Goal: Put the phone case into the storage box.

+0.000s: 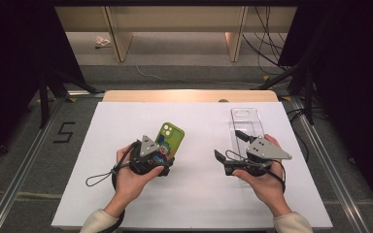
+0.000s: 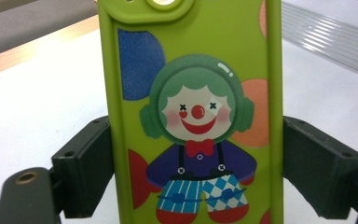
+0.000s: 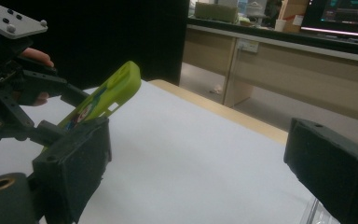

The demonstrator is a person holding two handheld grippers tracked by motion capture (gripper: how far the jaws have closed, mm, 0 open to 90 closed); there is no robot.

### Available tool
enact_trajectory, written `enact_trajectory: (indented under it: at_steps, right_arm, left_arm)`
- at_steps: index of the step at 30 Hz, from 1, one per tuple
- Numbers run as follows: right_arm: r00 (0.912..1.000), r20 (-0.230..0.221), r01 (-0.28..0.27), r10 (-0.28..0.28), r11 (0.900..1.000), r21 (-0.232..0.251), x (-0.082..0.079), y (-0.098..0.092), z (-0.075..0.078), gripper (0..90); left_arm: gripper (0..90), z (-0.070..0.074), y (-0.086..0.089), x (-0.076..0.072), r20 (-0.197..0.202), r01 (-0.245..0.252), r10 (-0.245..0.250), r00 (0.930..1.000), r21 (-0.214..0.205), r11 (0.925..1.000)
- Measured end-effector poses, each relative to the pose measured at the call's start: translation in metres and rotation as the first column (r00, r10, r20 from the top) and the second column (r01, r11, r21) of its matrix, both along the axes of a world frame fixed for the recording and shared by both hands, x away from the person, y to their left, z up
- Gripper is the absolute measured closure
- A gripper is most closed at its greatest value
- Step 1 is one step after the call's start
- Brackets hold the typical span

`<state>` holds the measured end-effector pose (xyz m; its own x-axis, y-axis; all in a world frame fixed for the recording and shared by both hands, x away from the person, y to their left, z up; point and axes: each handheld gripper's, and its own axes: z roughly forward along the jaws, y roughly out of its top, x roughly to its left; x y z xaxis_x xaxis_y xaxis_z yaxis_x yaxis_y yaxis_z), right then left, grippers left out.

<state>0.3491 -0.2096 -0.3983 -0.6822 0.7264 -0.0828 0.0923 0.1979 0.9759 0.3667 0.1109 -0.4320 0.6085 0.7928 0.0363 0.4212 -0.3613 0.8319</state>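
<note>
A green phone (image 1: 171, 137) with a clown picture on its back sits between the jaws of my left gripper (image 1: 159, 160), which is shut on its two long edges. In the left gripper view the pads (image 2: 91, 168) press the phone (image 2: 191, 93) from both sides. From the right gripper view the phone (image 3: 114, 86) is tilted up off the white sheet, held by the left gripper (image 3: 51, 109). My right gripper (image 1: 230, 147) stands open with nothing between its jaws (image 3: 196, 172). A clear phone case (image 1: 246, 121) lies flat just beyond it.
The white sheet (image 1: 199, 194) covers the table, with a wooden strip (image 1: 189, 95) along the far edge. Stand legs (image 1: 291, 77) and cables lie on the floor beyond. Light wooden desks (image 3: 279, 70) stand farther back.
</note>
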Motion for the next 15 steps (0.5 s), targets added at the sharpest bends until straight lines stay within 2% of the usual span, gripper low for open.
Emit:
enact_trajectory:
  at_steps: [15]
  right_arm:
    - [0.9996, -0.011, -0.027, 0.027, 0.9996, -0.006, 0.003, 0.016, 0.002, 8.6]
  left_arm:
    - [15.6, 0.000, -0.012, -0.006, 0.007, 0.035, -0.035, 0.9994, -0.001, 0.9994]
